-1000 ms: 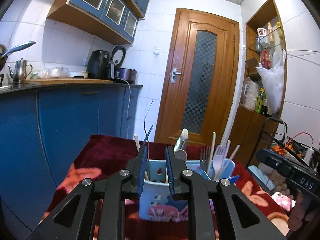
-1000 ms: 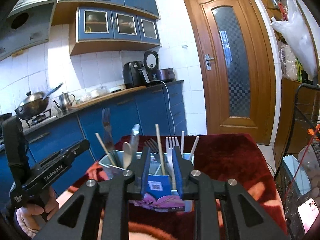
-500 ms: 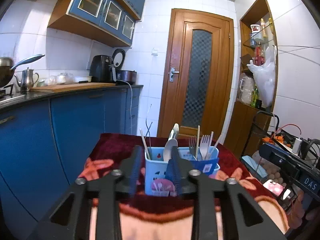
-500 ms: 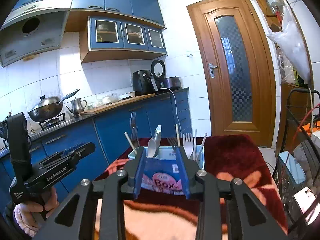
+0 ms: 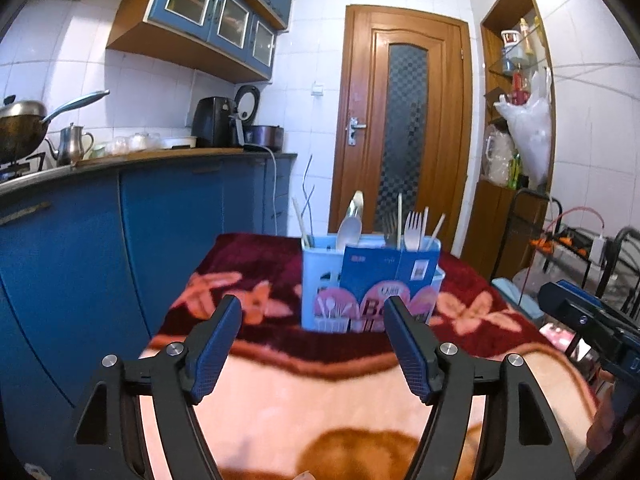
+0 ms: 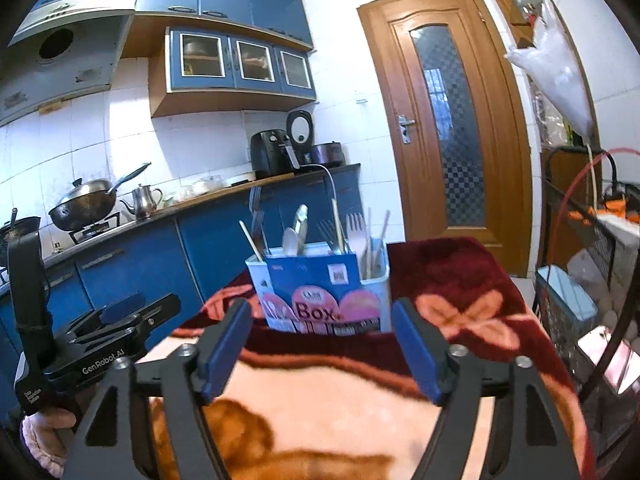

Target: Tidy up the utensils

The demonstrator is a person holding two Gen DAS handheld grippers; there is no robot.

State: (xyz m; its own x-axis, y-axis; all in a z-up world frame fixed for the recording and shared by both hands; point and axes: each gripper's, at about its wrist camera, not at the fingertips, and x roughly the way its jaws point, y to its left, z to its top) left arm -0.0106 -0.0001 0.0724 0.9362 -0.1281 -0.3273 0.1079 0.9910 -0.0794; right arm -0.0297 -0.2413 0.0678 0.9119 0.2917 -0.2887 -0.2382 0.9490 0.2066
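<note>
A light blue utensil holder stands on the table, a blue and pink "Box" label on its front. It holds spoons, forks and chopsticks upright. It also shows in the right wrist view. My left gripper is open and empty, held back from the holder above the blanket. My right gripper is open and empty, also short of the holder. The left gripper shows in the right wrist view at the lower left.
A red and orange flowered blanket covers the table. Blue kitchen cabinets run along the left, with a wok and kettle on top. A wooden door stands behind. A wire rack is at the right.
Both grippers have pulled back from the holder and opened wide; a second ago their jaws were close together right at the holder.
</note>
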